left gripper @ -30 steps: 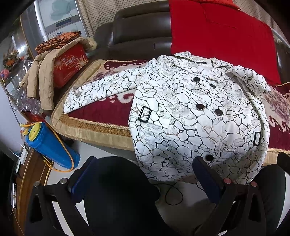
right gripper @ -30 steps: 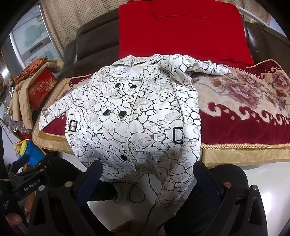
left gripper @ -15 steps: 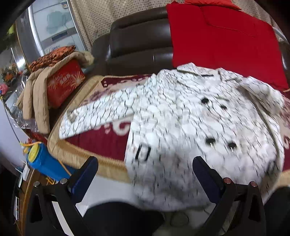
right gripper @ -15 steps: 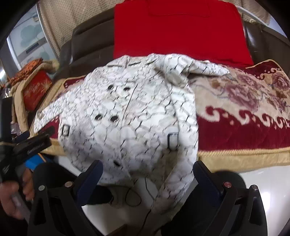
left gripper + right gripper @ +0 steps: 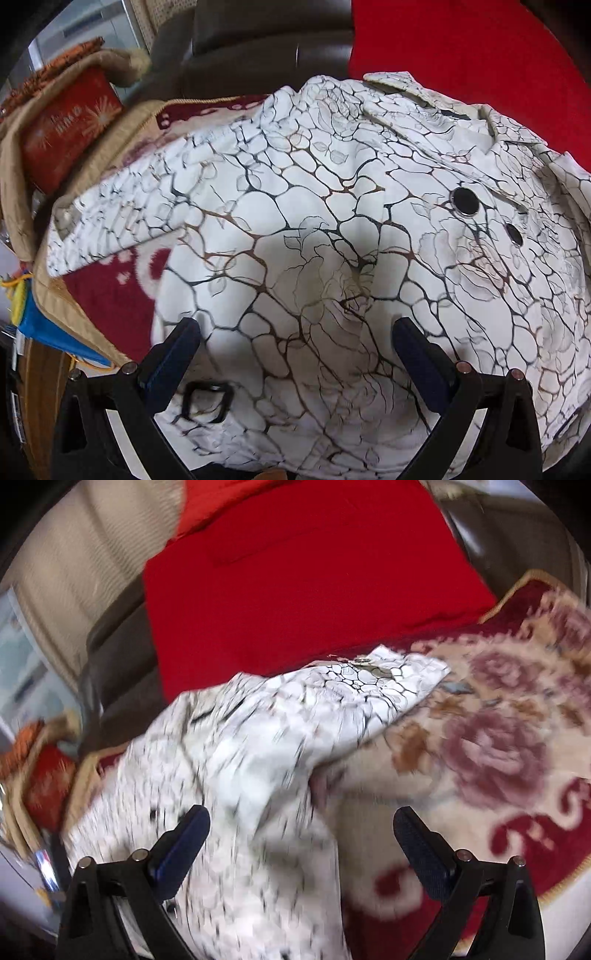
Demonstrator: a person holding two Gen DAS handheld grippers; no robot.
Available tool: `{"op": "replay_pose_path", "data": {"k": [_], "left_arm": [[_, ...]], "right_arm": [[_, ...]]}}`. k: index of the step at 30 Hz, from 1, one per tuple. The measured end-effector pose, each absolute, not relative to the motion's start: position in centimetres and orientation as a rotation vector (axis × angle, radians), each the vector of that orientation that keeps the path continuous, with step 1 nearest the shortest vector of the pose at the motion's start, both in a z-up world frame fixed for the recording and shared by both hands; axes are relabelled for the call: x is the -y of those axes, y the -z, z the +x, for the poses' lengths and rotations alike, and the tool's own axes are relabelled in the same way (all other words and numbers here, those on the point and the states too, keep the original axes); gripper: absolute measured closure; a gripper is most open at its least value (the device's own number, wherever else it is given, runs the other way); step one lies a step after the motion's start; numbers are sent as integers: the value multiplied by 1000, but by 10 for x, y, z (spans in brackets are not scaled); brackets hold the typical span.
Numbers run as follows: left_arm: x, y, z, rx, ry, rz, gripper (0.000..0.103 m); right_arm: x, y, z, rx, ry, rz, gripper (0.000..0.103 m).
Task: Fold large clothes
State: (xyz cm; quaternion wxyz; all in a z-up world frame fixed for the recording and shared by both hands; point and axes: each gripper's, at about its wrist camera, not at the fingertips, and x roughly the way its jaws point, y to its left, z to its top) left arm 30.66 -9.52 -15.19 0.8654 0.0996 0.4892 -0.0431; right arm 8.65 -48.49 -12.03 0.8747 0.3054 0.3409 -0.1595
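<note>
Box (image 5: 70, 129) lettering perhaps Chinese, unreadable

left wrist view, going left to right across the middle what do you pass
red box draped with a tan jacket → coat's outstretched sleeve → white crackle-print coat body → its two black buttons

The left gripper (image 5: 295, 334) has black angular arms, dark blue pads (image 5: 173, 360) on its fingers and round silver screw heads along the arms. The right gripper (image 5: 301, 823) looks the same: black frame, blue pads (image 5: 183, 843), silver screws.
</note>
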Motion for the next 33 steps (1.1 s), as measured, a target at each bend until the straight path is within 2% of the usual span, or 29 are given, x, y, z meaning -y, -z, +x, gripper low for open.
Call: {"op": "replay_pose_path", "data": {"k": [8, 10, 13, 14, 15, 16, 17, 18, 22, 27, 33], "left_arm": [[81, 162, 305, -1017, 151, 108, 0], [76, 165, 310, -1039, 164, 64, 0], [73, 167, 311, -1043, 178, 40, 0], [73, 167, 310, -1035, 175, 43, 0], [74, 167, 308, -1024, 170, 49, 0], [74, 168, 307, -1021, 168, 51, 0], [74, 168, 307, -1017, 166, 52, 0], [74, 167, 307, -1018, 167, 51, 0], [77, 162, 307, -1006, 168, 71, 0], [78, 146, 309, -910, 117, 135, 0], [57, 132, 311, -846, 55, 70, 0]], "right_arm": [[604, 183, 136, -611, 349, 1143, 3], [623, 198, 144, -600, 359, 1230, 11], [642, 210, 155, -546, 367, 1318, 15], [644, 209, 158, -531, 364, 1309, 19], [647, 206, 165, -528, 354, 1285, 33], [648, 206, 172, -543, 353, 1268, 58], [649, 206, 177, -560, 359, 1257, 72], [648, 205, 184, -598, 387, 1225, 78], [635, 176, 190, -559, 404, 1102, 85], [590, 115, 204, -489, 308, 926, 86], [475, 53, 251, -476, 49, 718, 86]]}}
